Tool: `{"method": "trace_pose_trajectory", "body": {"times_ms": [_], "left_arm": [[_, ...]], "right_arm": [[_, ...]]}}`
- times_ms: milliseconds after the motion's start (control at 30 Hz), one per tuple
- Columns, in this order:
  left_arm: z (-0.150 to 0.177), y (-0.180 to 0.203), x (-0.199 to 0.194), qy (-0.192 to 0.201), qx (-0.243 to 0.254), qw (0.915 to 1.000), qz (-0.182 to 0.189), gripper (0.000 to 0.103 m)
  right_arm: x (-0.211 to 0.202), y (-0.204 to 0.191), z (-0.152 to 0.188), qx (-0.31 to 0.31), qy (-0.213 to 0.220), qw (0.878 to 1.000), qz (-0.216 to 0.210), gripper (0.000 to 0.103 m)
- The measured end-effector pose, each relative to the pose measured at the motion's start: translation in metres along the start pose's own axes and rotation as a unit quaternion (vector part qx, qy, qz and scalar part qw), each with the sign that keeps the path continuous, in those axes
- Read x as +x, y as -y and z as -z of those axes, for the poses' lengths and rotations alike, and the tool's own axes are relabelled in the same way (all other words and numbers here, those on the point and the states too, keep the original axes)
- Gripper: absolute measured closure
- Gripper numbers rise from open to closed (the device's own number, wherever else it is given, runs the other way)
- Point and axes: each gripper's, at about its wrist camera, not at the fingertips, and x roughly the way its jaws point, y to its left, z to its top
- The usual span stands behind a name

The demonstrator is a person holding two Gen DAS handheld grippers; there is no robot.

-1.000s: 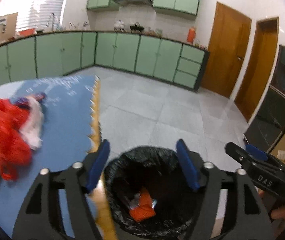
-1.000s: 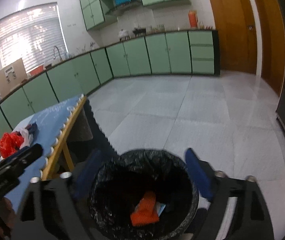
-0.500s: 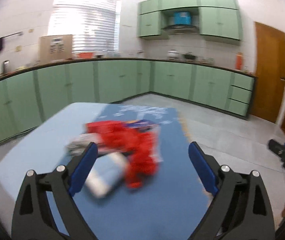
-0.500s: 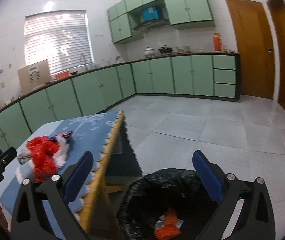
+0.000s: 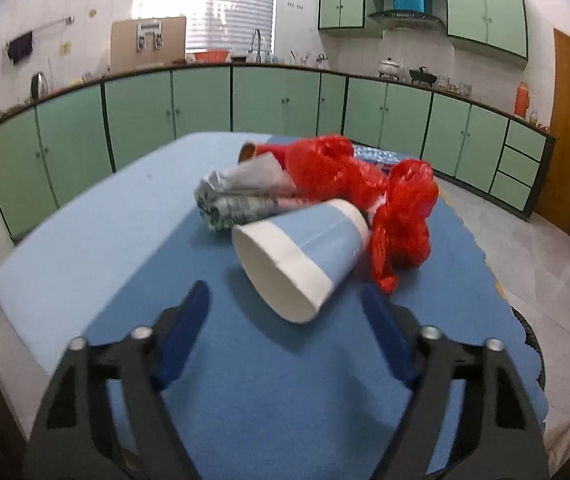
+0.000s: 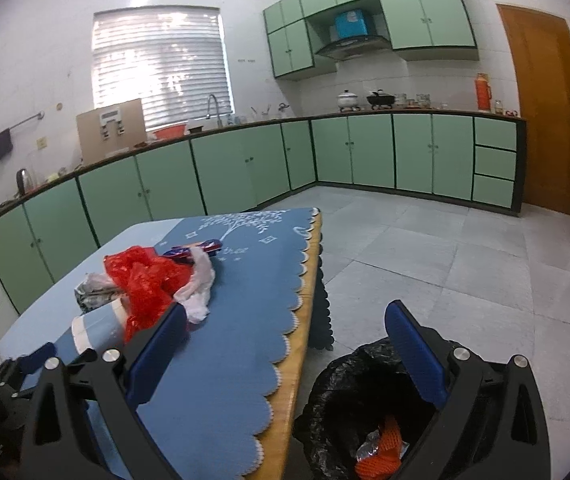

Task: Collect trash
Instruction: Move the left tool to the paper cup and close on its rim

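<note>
Lying tipped on the blue table (image 5: 85, 240), the paper cup (image 5: 305, 256) faces the left gripper (image 5: 285, 328), whose jaws, just narrowing, stand apart and empty; right gripper (image 6: 285, 340) gapes empty above the bin (image 6: 341, 392).

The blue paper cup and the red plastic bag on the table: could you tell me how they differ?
The blue paper cup is rigid and lies on its side, its white mouth facing the camera; the red plastic bag is limp and crumpled. The cup lies nearest the left tongs; the bag lies behind it. Both rest uncollected on the table.
</note>
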Motion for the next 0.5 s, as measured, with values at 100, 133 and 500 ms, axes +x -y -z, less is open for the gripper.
{"method": "trace_pose_trajectory", "body": {"times_ms": [100,133,500], "left_arm": [[-0.001,-0.001,0.005,-0.007,-0.01,0.9998,0.013,0.043],[-0.001,0.0,0.007,-0.007,-0.009,0.9998,0.015,0.044],[0.009,0.016,0.027,-0.027,0.0,0.9988,0.041,0.062]], "right_arm": [[0.003,-0.003,0.003,-0.006,-0.003,1.0,-0.001,0.005],[0.004,-0.004,0.003,-0.006,-0.005,1.0,-0.002,0.005],[0.01,0.001,0.008,-0.005,-0.013,1.0,-0.001,0.005]]}}
